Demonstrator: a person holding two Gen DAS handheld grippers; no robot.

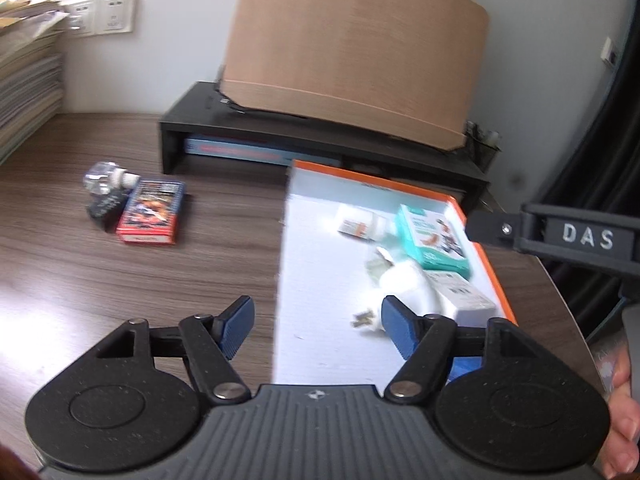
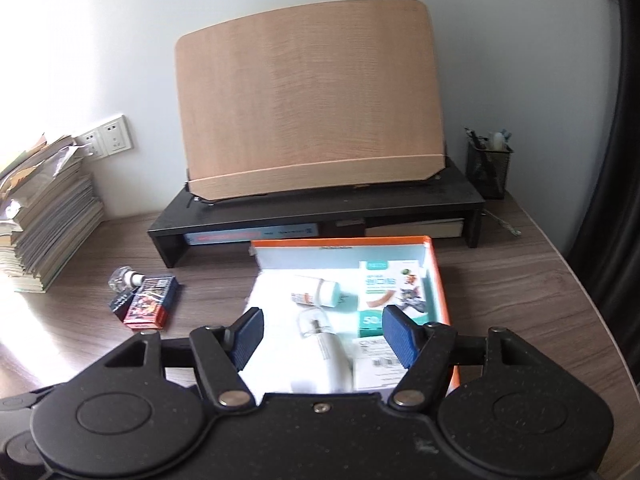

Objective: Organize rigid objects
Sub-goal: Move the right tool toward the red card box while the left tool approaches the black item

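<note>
An orange-rimmed white box (image 1: 486,264) (image 2: 438,280) lies on the wooden desk. It holds a teal carton (image 1: 434,240) (image 2: 390,296), a small white bottle (image 1: 360,226) (image 2: 316,294), a white charger plug (image 1: 404,288) (image 2: 332,354) and a white barcode box (image 1: 464,298) (image 2: 376,368). To the left on the desk lie a red card box (image 1: 152,212) (image 2: 148,304), a clear glass bottle (image 1: 102,178) (image 2: 122,278) and a small black box (image 1: 105,210) (image 2: 119,303). My left gripper (image 1: 318,314) stands open over the box's near left edge, holding nothing. My right gripper (image 2: 324,326) is open above the charger plug without touching it.
A black monitor riser (image 2: 320,208) with a leaning wooden board (image 2: 312,96) stands behind the box. A stack of books (image 2: 48,216) sits far left and a mesh pen holder (image 2: 488,168) far right. One black finger (image 1: 494,227) of my right gripper reaches in from the right; a hand (image 1: 624,432) shows below it.
</note>
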